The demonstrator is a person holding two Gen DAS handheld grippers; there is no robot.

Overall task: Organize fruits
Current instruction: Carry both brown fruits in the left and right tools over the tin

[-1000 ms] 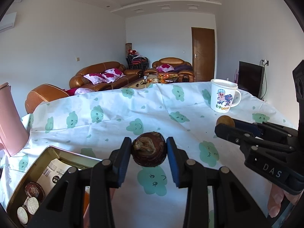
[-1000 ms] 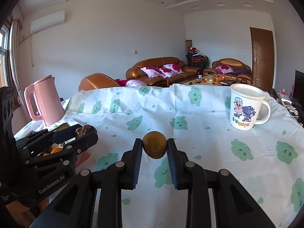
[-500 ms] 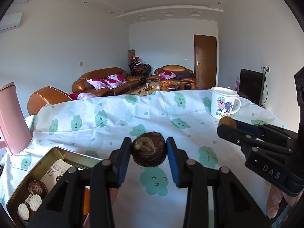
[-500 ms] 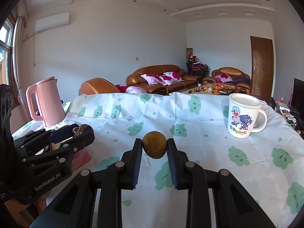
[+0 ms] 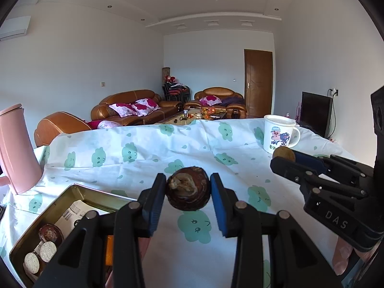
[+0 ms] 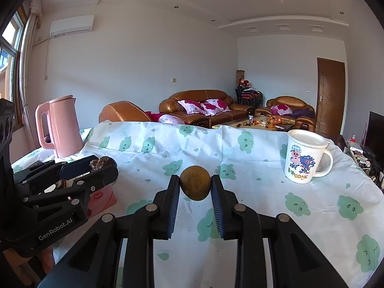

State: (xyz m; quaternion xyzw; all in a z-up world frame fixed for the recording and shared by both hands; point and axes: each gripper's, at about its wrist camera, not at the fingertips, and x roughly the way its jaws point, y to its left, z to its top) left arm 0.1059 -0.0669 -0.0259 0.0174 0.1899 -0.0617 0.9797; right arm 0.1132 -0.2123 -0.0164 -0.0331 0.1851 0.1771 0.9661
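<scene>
Lower left of the left view, a metal tin (image 5: 79,193) is partly cut off. The left tool (image 5: 188,192) clamps a dark brown fruit (image 5: 188,192) at centre; the right tool (image 6: 195,186) clamps a kiwi (image 6: 195,186) above the surface (image 6: 264,168).

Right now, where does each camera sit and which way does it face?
Left wrist: on the left tongs, facing across the table; they grip a dark brown fruit above a metal tin; right tongs enter at right.
Right wrist: on the right tongs, gripping a kiwi; left tongs at left.
Shared: cartoon mug, pink kettle, sofas.
</scene>
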